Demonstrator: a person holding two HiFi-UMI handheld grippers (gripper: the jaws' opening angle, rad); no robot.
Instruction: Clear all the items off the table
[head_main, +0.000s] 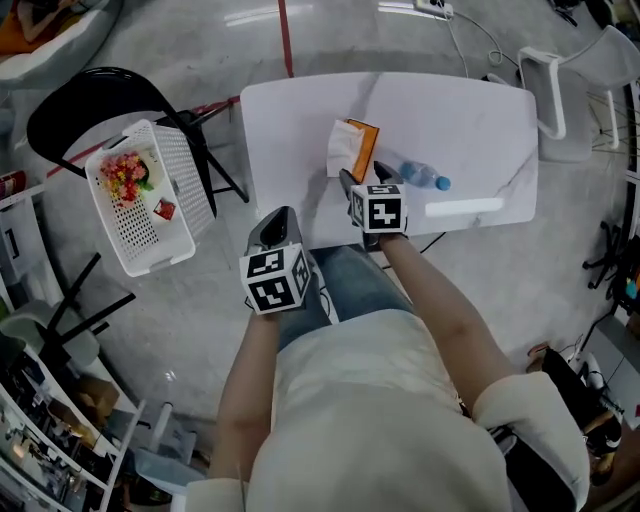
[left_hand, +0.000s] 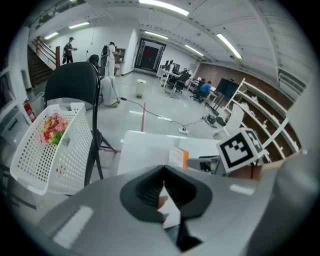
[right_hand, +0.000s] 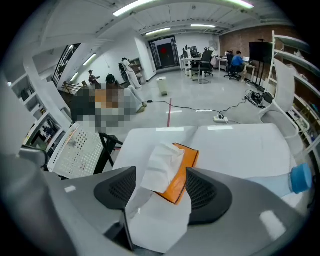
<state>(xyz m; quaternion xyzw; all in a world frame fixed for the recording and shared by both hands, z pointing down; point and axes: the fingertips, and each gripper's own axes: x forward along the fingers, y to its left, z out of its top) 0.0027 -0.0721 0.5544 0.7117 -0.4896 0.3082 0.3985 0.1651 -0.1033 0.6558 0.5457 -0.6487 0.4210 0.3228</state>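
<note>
Tissue pack (head_main: 352, 148) left of bottle (head_main: 420, 176), on table (head_main: 470, 120)

Open-plan office hall: staffed desks (right_hand: 196, 60), shelving (left_hand: 262, 107), strip lights (left_hand: 227, 45).

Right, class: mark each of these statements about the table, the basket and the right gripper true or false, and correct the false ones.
1. The white basket rests on the black chair. True.
2. The water bottle stands upright on the table. False: it lies on its side.
3. The right gripper has its jaws apart, with the tissue pack showing between them. True.
4. The tissue pack is already in the basket. False: it lies on the table.
5. A bunch of flowers lies in the basket. True.
</note>
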